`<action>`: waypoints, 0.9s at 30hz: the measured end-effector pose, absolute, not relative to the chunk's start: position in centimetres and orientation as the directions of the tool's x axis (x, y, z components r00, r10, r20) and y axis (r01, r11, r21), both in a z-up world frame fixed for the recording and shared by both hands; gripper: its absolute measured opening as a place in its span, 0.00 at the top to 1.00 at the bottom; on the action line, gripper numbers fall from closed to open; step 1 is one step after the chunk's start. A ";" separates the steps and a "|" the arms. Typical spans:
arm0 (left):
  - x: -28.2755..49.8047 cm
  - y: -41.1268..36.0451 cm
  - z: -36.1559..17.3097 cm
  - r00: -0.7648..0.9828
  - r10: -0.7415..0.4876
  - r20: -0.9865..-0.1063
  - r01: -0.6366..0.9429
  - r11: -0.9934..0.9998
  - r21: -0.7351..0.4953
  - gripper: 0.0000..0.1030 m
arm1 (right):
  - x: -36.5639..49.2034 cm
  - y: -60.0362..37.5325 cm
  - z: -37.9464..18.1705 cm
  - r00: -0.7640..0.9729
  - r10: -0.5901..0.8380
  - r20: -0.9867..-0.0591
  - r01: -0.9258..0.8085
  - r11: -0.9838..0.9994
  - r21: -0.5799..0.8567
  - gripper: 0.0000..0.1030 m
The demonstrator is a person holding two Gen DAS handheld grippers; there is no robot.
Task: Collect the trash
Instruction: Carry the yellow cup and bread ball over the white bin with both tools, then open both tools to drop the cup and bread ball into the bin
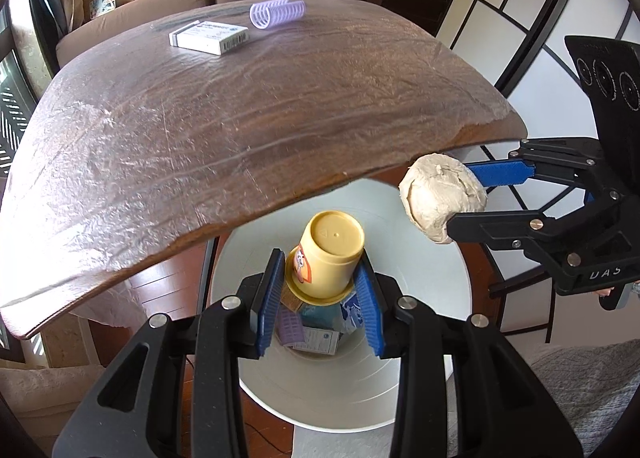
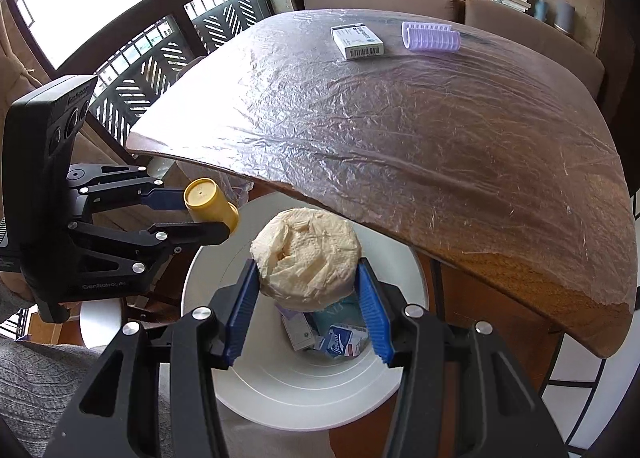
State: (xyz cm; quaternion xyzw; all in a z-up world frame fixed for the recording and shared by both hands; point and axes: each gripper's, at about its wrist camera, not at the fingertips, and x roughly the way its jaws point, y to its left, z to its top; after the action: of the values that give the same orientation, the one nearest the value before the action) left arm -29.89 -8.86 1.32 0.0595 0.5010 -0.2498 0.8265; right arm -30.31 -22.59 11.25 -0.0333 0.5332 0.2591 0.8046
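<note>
Two pieces of trash hang over the white bin (image 1: 460, 270) below the table's near edge: your left gripper (image 1: 320, 278) pinches a yellow cup (image 1: 328, 254), your right gripper (image 2: 306, 290) a crumpled paper wad (image 2: 308, 258). Next, seemingly, spread both jaws. Box (image 1: 208, 36) and purple roller (image 1: 272, 12) wait near the far edge.

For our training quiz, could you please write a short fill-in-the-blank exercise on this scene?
1. The left gripper holds a yellow ____.
2. The right gripper holds a crumpled paper ____.
3. Both hang over the white ____.
4. A box and a purple roller lie on the ____.

Missing: cup; ball; bin; table
</note>
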 end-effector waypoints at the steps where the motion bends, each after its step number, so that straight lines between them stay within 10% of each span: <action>1: -30.0 -9.0 1.0 0.367 -0.349 -0.862 0.475 0.867 -0.148 0.64 | -30.3 -22.6 11.0 0.292 0.376 -0.879 -0.451 0.865 0.220 0.53; 27: -30.5 -10.2 -5.0 0.275 -0.252 -0.928 0.500 0.862 -0.085 0.64 | -31.0 -22.1 5.0 0.175 0.309 -0.935 -0.438 0.875 0.207 0.54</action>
State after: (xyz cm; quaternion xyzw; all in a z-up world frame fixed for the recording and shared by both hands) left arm -30.46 -10.23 -5.04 0.1123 0.5529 -0.2378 0.7907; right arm -31.01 -22.12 5.03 -0.0543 0.5941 0.2440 0.7646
